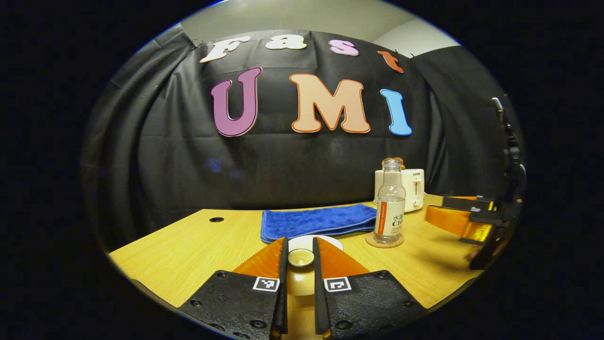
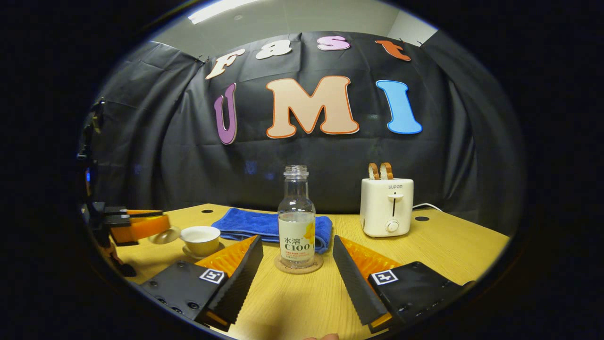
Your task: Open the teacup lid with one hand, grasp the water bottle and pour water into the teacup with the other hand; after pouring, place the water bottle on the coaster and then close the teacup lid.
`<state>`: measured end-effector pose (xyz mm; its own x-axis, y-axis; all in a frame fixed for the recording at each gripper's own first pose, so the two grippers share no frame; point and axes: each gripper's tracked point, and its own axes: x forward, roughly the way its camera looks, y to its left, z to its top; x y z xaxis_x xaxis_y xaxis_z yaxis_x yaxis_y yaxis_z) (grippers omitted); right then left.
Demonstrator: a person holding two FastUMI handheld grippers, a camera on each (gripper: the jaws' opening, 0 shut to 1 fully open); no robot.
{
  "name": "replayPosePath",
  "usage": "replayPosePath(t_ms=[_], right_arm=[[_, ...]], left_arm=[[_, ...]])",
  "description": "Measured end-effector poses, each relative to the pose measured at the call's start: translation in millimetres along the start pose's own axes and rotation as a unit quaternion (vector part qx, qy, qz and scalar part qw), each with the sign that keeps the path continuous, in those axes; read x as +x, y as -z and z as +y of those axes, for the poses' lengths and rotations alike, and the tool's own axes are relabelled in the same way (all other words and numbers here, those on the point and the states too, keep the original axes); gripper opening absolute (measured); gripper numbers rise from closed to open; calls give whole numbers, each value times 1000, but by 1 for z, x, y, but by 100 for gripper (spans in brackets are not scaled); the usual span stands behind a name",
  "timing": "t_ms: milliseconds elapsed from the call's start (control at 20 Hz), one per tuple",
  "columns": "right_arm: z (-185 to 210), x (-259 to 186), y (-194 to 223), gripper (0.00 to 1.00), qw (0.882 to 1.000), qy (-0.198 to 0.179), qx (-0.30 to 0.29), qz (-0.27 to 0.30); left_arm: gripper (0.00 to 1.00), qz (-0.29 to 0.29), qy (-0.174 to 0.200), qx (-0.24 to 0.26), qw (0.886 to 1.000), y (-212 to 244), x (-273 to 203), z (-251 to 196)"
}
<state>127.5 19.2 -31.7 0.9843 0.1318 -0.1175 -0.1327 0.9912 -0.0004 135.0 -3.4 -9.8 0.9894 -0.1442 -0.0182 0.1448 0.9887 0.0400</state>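
water bottle (image 2: 296, 218) stands upright on a round cork coaster (image 2: 299, 265) on the wooden table (image 2: 439, 245), cap off, mouth open. clear liquid fills the lower part of the bottle, about to the top of its label; the upper part and neck look empty. in the left gripper view the same bottle (image 1: 390, 204) sits on the coaster (image 1: 384, 240), right of centre.

teacup (image 2: 201, 239) is on a saucer left of the bottle, uncovered; pale interior, cannot tell from here if there is liquid in it. in the left gripper view the cup (image 1: 300, 257) shows right between the gripper's fingers, on a white saucer (image 1: 330, 242), with what looks like a pale liquid surface inside, not certain.

left gripper (image 1: 300, 264): jaws narrowly parted and closed on something at the bottom of the view, partly hidden there. in the right gripper view the left gripper (image 2: 155, 230) holds a glassy domed lid (image 2: 164, 234) tilted, just beside the cup's left rim and off the cup.

right gripper (image 2: 297, 262): jaws wide apart, holding nothing, fingers either side of the bottle but not touching it. it also shows at the right edge of the left gripper view (image 1: 453, 215).

blue towel (image 2: 264, 226) lies folded behind the cup and bottle. white toaster (image 2: 387, 205) with two slices in its slots stands right of the bottle, near the back wall.
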Motion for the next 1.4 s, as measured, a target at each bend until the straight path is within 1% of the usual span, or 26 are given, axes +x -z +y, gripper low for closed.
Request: replayPosePath(t_ms=[100, 200, 250, 350, 400, 550, 600, 650, 800, 850, 900, 950, 1150, 1200, 1300, 1350, 1400], right_arm=[[-7, -14, 0, 100, 1000, -4, 1, 0], [-12, -30, -1, 95, 1000, -8, 2, 0], [-14, -34, 0, 100, 1000, -10, 2, 0], [-15, -41, 0, 100, 1000, -16, 2, 0], [-16, -44, 0, 95, 1000, -18, 2, 1], [-18, -48, 0, 96, 1000, -20, 3, 1], [-19, -49, -1, 91, 1000, -20, 3, 0], [-19, -50, 0, 96, 1000, -20, 3, 1], [-20, -51, -1, 96, 1000, -19, 3, 1], [-20, -51, -1, 91, 1000, -19, 3, 1], [-19, -50, -1, 91, 1000, -19, 3, 1], [-19, -50, -1, 96, 1000, -19, 4, 1], [-18, -52, -2, 96, 1000, -18, 5, 2], [-18, -53, -1, 100, 1000, -18, 5, 2], [-19, -53, -1, 100, 1000, -18, 4, 2], [-19, -52, -1, 96, 1000, -18, 4, 2], [-19, -53, 1, 95, 1000, -18, 5, 2]], left_arm=[[20, 4, 2, 15, 1000, 1, 12, -5], [20, 9, 1, 31, 999, 2, 22, -7], [20, 10, -1, 37, 999, 2, 27, -8], [20, 12, -1, 52, 999, 3, 35, -11], [20, 13, -2, 61, 998, 2, 41, -13], [20, 14, -4, 70, 997, 3, 51, -14], [19, 16, -4, 75, 997, 3, 54, -15], [20, 18, -3, 80, 997, 3, 57, -17], [19, 21, -2, 92, 996, 5, 63, -18], [19, 22, -3, 95, 995, 4, 64, -18], [19, 26, -5, 98, 995, 7, 65, -18], [19, 28, -4, 100, 995, 6, 66, -19], [20, 39, -7, 108, 993, 10, 67, -18], [20, 39, -8, 108, 993, 10, 67, -19], [20, 46, -12, 111, 993, 13, 67, -18], [20, 48, -12, 111, 993, 13, 66, -17], [20, 49, -12, 109, 993, 13, 65, -17]])
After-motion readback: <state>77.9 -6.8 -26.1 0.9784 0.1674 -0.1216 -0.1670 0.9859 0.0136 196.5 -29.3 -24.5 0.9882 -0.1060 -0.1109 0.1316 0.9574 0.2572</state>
